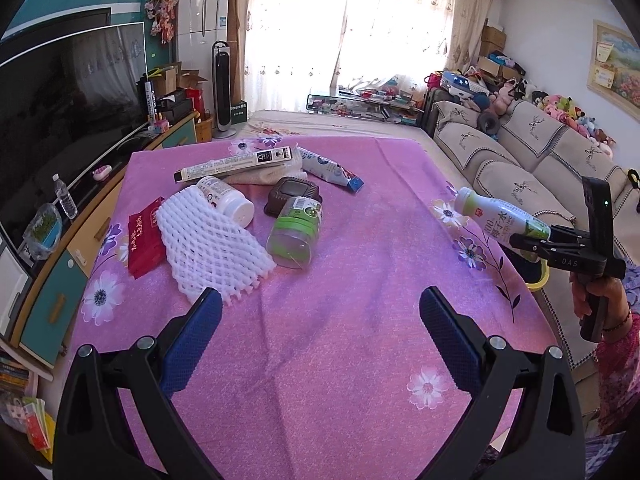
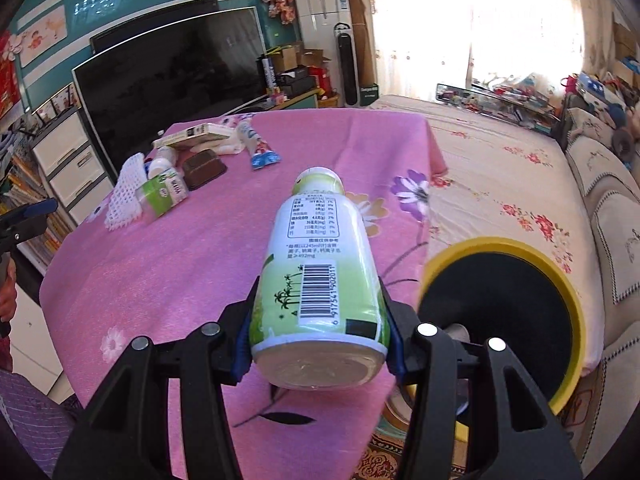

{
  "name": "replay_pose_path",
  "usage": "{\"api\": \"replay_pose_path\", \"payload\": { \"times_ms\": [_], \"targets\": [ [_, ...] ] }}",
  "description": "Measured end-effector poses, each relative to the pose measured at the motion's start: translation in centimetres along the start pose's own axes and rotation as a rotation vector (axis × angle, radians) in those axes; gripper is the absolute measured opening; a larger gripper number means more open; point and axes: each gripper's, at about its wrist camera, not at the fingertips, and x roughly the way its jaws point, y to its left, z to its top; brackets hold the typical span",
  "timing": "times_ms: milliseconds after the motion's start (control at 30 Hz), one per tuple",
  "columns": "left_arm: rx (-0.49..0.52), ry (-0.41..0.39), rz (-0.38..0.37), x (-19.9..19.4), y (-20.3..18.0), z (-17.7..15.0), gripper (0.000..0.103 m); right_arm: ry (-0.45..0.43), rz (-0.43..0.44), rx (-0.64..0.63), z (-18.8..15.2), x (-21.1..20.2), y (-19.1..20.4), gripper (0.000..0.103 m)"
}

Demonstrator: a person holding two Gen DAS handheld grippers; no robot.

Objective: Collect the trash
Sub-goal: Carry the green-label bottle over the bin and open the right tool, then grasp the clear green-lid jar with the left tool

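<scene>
the right gripper (image 2: 318, 320) is clamped on the base end of the coconut-water bottle (image 2: 316, 264), held above the table's edge just beside the yellow-rimmed bin (image 2: 560, 280) — one piece nearly binned, i judge. its long axis runs along the fingers, cap pointing away toward the far table. the left gripper (image 1: 320, 332) is wide and empty, with the foam net (image 1: 208, 244), green jar (image 1: 296, 228) and other litter left on the pink tablecloth (image 1: 360, 360).
</scene>
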Motion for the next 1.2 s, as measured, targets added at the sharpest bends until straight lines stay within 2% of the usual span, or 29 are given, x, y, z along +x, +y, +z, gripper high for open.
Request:
{"api": "replay_pose_path", "payload": {
  "times_ms": [167,367,400,433,500,733,933,1200],
  "targets": [
    [0.014,0.013,-0.004,0.6,-0.5,0.1,0.097,0.011,-0.108,0.119,-1.4,-1.0,-4.9,0.049],
    [0.024,0.024,-0.002,1.2,-0.9,0.3,0.097,0.076,-0.225,0.209,-2.6,0.4,-9.3,0.050],
    [0.023,0.027,-0.002,1.3,-0.9,0.3,0.097,0.071,-0.243,0.223,-2.7,0.6,-9.7,0.056],
    [0.023,0.030,-0.002,1.4,-0.8,0.3,0.097,0.065,-0.263,0.237,-2.9,0.7,-10.1,0.069],
    [0.025,0.034,0.000,1.6,-0.8,0.3,0.097,0.045,-0.293,0.249,-2.9,0.6,-10.3,0.073],
    [0.055,0.063,0.012,3.4,-0.3,1.0,0.097,0.013,-0.256,0.235,-2.4,0.0,-8.4,0.073],
    [0.090,0.111,0.006,7.6,0.7,3.3,0.097,0.004,-0.236,0.199,-1.6,-0.2,-6.3,0.073],
    [0.130,0.180,-0.017,13.7,1.2,5.7,0.096,0.011,-0.222,0.192,-1.2,0.1,-5.6,0.073]
  ]
}}
